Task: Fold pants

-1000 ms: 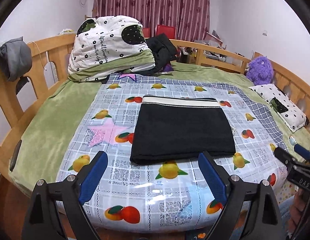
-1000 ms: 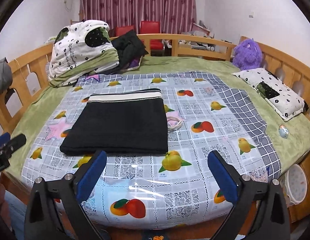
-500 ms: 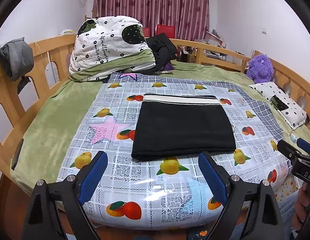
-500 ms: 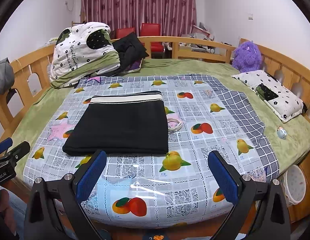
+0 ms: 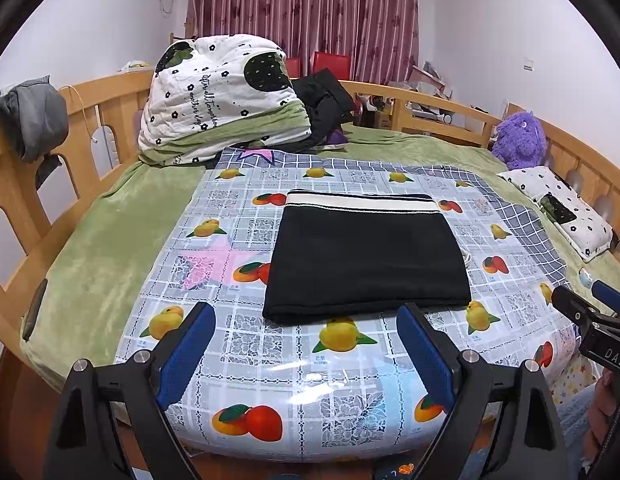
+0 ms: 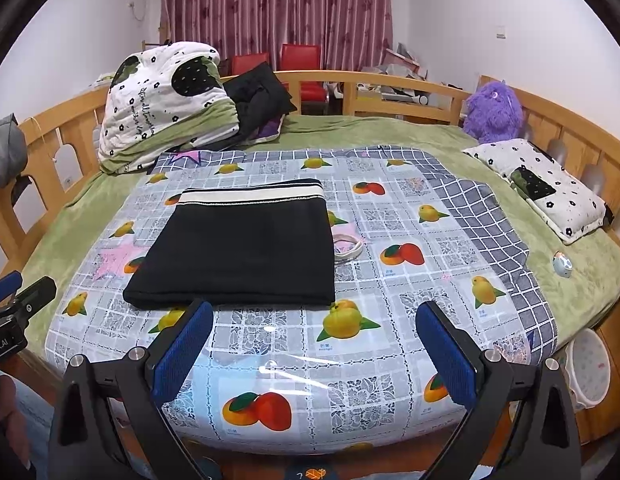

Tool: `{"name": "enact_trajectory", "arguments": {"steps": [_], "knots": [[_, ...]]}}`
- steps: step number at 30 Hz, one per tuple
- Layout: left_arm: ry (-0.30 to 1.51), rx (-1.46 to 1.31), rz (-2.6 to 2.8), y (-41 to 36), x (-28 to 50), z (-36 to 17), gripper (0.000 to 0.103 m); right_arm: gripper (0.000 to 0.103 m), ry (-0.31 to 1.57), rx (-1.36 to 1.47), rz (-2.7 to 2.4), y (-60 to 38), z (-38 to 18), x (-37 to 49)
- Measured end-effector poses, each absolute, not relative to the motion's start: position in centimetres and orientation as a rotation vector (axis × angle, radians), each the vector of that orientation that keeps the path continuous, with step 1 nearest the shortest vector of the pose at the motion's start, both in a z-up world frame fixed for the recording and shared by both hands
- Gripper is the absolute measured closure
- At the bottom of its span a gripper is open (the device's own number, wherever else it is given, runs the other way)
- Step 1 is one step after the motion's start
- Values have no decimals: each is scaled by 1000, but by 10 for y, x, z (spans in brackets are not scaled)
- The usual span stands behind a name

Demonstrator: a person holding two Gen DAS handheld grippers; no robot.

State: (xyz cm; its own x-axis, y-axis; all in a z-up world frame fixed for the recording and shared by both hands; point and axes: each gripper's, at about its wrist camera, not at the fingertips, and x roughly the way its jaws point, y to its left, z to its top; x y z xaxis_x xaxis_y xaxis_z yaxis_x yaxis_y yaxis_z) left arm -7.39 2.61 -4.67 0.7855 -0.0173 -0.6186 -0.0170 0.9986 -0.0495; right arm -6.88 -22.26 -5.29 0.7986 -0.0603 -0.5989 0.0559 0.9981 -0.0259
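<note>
1. Both grippers have pulled back from the bed over the last second; pants [image 5: 367,256] unchanged, looking slightly farther off.
2. Pants lie as a flat black rectangle on the fruit-print cloth [image 5: 294,364], striped waistband at the far edge, near the bed's middle.
3. Left gripper [image 5: 304,354] spread wide, empty. Right gripper [image 6: 315,354] same, holding nothing.
4. Retreat with nothing gripped suggests folding is done.
5. Quilt [image 5: 218,92] and purple toy [image 5: 519,140] sit well behind.
</note>
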Motion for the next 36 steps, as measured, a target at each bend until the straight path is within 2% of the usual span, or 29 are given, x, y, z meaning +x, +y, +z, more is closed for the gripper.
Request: {"name": "enact_trajectory", "arguments": {"steps": [36], "knots": [[661, -51, -7, 25, -74, -44, 11, 3, 636, -10, -64, -218, -53, -71]]}}
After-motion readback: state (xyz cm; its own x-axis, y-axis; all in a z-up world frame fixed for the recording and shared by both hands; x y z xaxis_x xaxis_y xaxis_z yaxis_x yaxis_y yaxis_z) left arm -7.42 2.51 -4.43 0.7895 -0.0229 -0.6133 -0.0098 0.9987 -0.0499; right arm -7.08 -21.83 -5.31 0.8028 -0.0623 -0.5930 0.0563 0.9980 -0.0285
